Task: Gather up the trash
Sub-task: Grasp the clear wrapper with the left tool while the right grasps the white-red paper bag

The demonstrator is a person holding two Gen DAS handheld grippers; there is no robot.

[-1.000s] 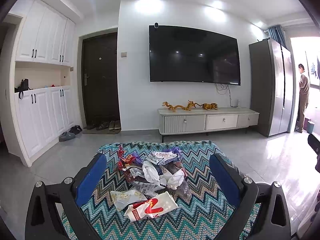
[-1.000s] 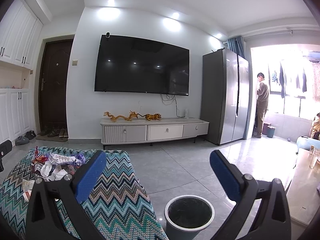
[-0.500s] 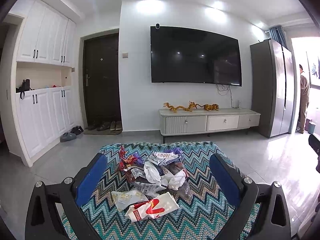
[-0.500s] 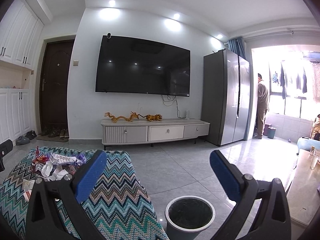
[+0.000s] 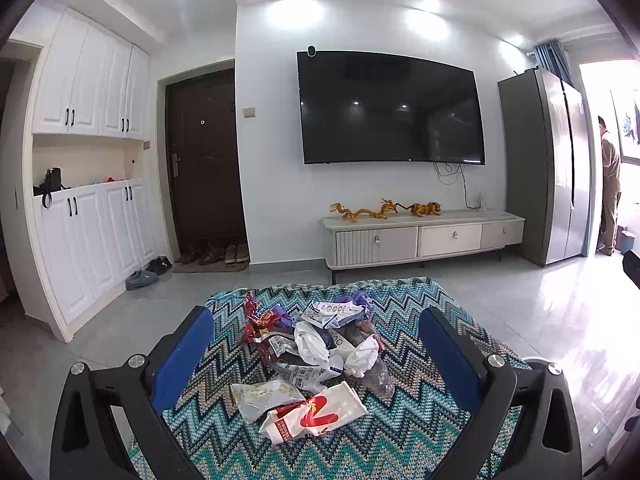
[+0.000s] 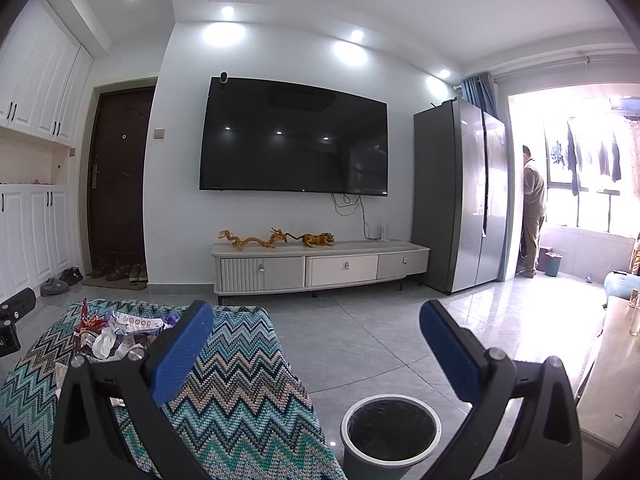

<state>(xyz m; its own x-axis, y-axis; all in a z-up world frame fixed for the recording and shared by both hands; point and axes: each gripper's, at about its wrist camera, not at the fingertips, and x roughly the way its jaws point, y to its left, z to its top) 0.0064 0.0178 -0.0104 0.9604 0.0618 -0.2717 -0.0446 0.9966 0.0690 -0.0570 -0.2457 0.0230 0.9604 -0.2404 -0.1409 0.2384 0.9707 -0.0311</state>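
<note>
A heap of crumpled wrappers [image 5: 320, 344] lies on a zigzag-patterned cloth [image 5: 404, 432]. Nearest me are a white wrapper with a red mark [image 5: 316, 414] and a pale gold-printed packet [image 5: 262, 396]. My left gripper [image 5: 316, 354] hovers open above the heap, its blue pads on either side and nothing held. In the right wrist view the same wrappers [image 6: 116, 330] sit at the far left on the cloth [image 6: 240, 396]. My right gripper [image 6: 316, 352] is open and empty, above the cloth's right edge. A grey bin with a black liner [image 6: 390, 434] stands on the floor below it.
A TV cabinet [image 6: 320, 266] with golden figurines stands against the far wall under a wall-mounted TV [image 6: 294, 136]. A tall grey fridge [image 6: 460, 200] is to the right. A person [image 6: 534, 208] stands by the balcony door. A pale table edge [image 6: 608, 364] runs along the right.
Both views shift only slightly; the scene has drifted a little to the right in each. Both grippers stay open and the wrappers have not moved.
</note>
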